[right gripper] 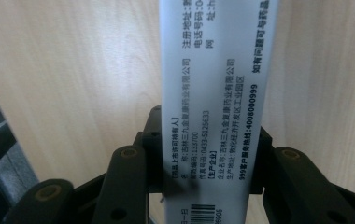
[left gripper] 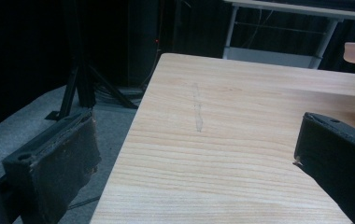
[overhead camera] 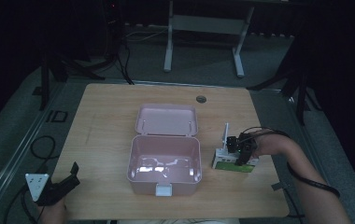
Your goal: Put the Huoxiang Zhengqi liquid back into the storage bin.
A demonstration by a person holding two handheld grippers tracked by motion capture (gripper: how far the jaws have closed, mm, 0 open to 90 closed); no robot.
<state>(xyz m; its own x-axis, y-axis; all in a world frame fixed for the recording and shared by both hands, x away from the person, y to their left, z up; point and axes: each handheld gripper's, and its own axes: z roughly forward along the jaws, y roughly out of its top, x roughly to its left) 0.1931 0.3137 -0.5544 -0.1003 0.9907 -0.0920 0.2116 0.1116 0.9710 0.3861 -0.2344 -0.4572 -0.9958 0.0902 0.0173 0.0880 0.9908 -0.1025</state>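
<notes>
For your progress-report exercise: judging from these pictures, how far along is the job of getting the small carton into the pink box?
Done: the pink box stands open, lid back, and looks empty inside. In hand: the right gripper is clamped on the white-and-green carton, which in the high view sits at table level right of the box. Left: carrying the carton over, setting it inside, probably closing the lid. The left gripper waits open at the table's near-left corner.

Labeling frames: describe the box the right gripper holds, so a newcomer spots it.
Start at the open pink bin mid-table. Just to its right, the right gripper is shut on a small carton. It alone has a white and green body with printed Chinese text.
</notes>
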